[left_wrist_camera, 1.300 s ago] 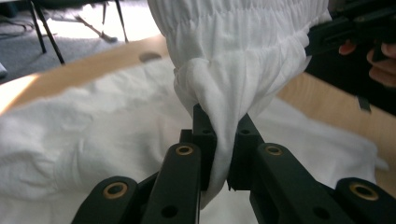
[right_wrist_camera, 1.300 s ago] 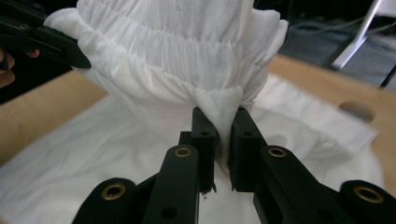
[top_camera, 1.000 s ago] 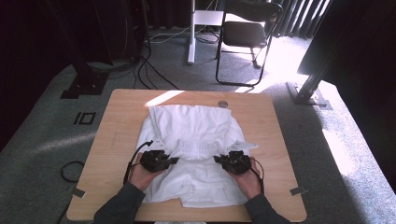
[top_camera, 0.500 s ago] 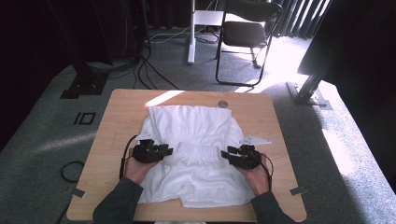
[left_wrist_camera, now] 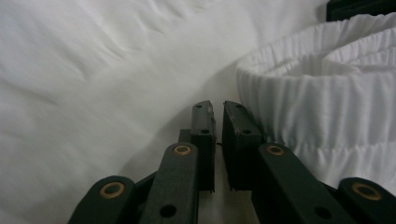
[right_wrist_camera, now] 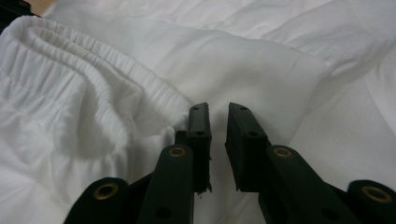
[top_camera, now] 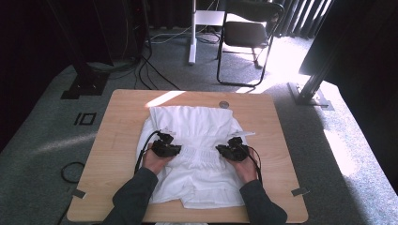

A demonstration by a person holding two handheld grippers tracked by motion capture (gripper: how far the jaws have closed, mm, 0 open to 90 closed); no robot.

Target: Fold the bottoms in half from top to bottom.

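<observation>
Both hands low on white garment point(top_camera: 195, 140); left gripper point(top_camera: 172, 149), right gripper point(top_camera: 224, 151) point inward.

table point(top_camera: 117, 140): wooden | chair point(top_camera: 246, 35): dark, folding, beyond table | cables point(top_camera: 155, 70): on grey carpet

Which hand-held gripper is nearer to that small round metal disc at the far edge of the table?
The right hand-held gripper. The disc lies almost straight beyond it, past the white garment. The left hand-held gripper sits farther off to the side, at the same depth.
</observation>
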